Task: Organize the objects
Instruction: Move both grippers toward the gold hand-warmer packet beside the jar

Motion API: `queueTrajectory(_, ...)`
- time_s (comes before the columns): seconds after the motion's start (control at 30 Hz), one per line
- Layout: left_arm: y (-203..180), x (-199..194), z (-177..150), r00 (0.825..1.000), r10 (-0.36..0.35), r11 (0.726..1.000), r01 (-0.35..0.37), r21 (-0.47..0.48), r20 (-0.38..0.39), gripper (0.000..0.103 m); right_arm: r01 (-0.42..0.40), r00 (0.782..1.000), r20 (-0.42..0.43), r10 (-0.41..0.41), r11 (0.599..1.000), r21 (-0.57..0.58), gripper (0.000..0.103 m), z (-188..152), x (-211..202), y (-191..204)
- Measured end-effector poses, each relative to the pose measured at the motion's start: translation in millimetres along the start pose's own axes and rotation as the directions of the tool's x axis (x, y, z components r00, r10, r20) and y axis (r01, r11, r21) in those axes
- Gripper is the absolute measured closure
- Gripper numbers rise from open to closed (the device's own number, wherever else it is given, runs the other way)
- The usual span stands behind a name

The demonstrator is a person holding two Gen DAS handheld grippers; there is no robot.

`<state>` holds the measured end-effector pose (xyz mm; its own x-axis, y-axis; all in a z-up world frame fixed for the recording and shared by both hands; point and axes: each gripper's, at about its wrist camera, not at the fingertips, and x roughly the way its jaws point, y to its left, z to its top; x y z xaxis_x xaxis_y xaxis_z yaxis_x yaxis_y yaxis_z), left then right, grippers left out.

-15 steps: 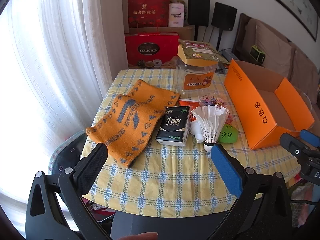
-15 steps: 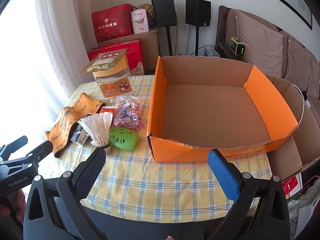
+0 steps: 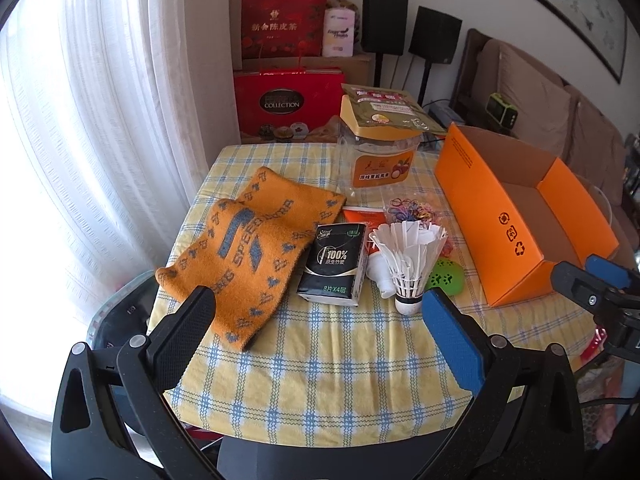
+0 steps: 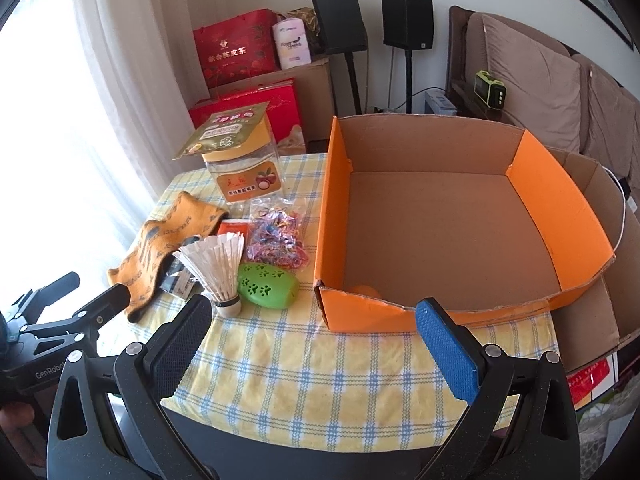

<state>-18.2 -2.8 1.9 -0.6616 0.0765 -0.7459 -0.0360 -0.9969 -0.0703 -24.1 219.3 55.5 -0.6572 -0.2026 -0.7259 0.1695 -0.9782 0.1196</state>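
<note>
Nothing had moved since before: both grippers' jaws gaped empty over the bench's near edge, left gripper [image 3: 316,324] nearest the upright shuttlecock [image 3: 409,256], beside the orange box [image 4: 448,216].

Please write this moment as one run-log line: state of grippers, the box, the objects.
left gripper: open, empty | right gripper: open, empty | orange box: open, nearly empty | shuttlecock, scarf, tissue pack: on table

A yellow-and-blue checked cloth [image 3: 340,364] covers the table, bearing an orange box [image 4: 556,208], orange-and-grey scarf [image 3: 248,256] and green case [image 4: 268,288].
</note>
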Motion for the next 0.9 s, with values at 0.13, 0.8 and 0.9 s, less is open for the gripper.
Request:
queueTrajectory(0.13,9.0,2.3,7.1,1.0,-0.027,0.999,0.027,-0.021,-0.006,0.006,0.011,1.0,0.016,-0.01,0.998,-0.067,0.002,14.8,-0.1,9.8)
queueTrajectory(0.8,22.5,48.8,120.4,0.988,-0.154,0.987,0.154,-0.049,0.007,0.035,-0.196,0.978,-0.074,0.196,0.981,0.001,0.046,119.1,72.9,15.4)
queueTrajectory(0.9,18.9,66.3,134.1,0.98,-0.199,0.979,0.198,-0.044,-0.023,0.043,-0.241,0.963,-0.111,0.245,0.969,0.047,0.056,129.7,90.6,12.1)
